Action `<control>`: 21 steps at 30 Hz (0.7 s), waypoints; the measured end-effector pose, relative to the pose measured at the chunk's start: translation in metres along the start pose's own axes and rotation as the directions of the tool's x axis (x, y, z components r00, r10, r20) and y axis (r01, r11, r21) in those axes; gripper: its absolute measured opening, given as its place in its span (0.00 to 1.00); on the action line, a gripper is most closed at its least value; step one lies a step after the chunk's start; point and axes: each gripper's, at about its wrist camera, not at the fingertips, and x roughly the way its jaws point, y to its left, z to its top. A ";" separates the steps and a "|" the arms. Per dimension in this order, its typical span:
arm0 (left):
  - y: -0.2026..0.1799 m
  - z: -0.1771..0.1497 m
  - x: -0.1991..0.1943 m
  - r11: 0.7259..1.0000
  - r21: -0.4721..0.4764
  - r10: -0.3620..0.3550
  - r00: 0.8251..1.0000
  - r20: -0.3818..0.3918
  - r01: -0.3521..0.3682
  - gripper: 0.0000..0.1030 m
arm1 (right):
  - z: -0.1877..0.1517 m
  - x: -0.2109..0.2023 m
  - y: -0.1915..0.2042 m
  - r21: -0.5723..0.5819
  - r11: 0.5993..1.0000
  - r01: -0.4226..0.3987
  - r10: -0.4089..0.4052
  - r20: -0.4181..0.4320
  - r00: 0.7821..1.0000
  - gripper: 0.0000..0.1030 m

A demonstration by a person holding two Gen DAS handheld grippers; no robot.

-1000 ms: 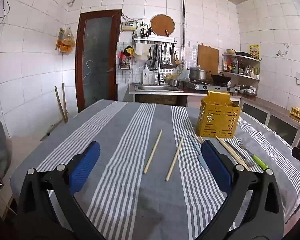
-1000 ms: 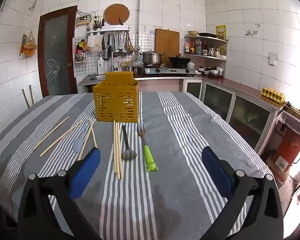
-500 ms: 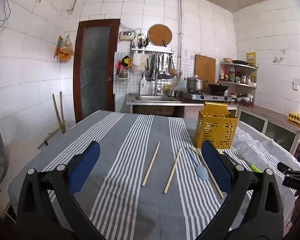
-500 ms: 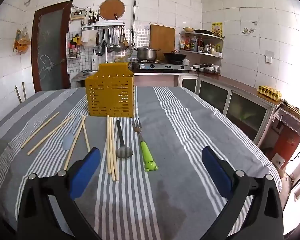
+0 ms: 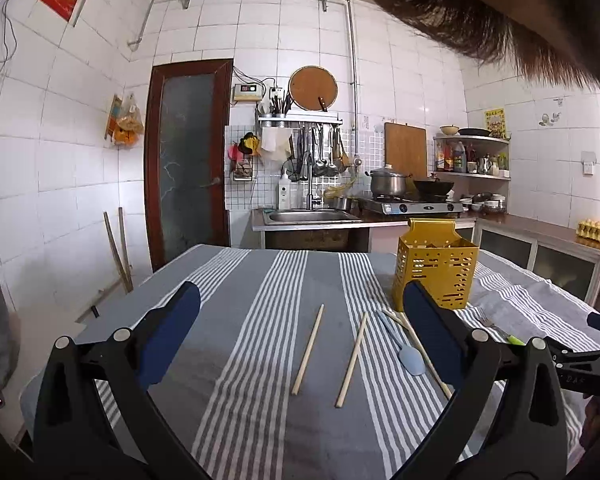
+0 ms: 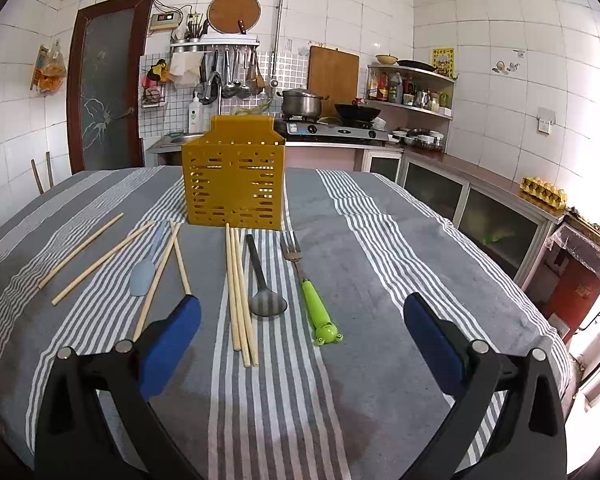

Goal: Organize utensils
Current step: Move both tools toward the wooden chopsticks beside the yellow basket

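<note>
While nothing is gripped yet: both tools hang over the near edge of the desk [image 6: 420, 248], utensils ahead of them.
Left jaws: left gripper [image 5: 300, 332] spread wide, empty.
Right jaws: right gripper [image 6: 302, 340] spread wide, empty.
Holder: yellow caddy [image 6: 234, 184] stands upright, straight ahead of the right jaws and beyond every utensil; ahead and to the right of the left jaws.
Between right jaws: bundle of chopsticks [image 6: 240, 296], dark spoon [image 6: 262, 288] and green-handled fork [image 6: 312, 296], side by side, long axes running away from the jaws toward the caddy, near ends closest.
Off right jaws' left finger: blue spatula [image 6: 142, 276] with crossed chopsticks; further left, two loose chopsticks [image 6: 88, 260].
Between left jaws: those two loose chopsticks [image 5: 328, 354], long axes pointing away, slightly splayed.
Key relation: judged, the right tool is nearer the bundle, spoon and fork; the left is nearer the loose pair. Jaws must close across each shaft.
View difference: right view shows the whole row; left view hides the bundle and spoon behind its right finger, but shows the other tool at its right edge and hair along the top.
</note>
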 end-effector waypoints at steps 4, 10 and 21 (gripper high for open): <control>0.000 0.000 0.001 1.000 -0.010 -0.015 1.000 -0.006 0.015 0.95 | -0.001 0.002 0.001 -0.004 1.000 0.009 -0.009 0.001 1.000 0.96; 0.002 -0.005 0.007 0.998 -0.045 -0.047 0.999 -0.024 0.046 0.95 | -0.003 0.007 0.003 -0.019 1.000 0.017 -0.017 -0.001 1.000 0.96; -0.002 -0.006 0.009 0.998 -0.049 -0.051 0.998 -0.032 0.049 0.95 | -0.004 0.010 0.000 -0.005 1.000 0.000 0.000 0.002 1.000 0.96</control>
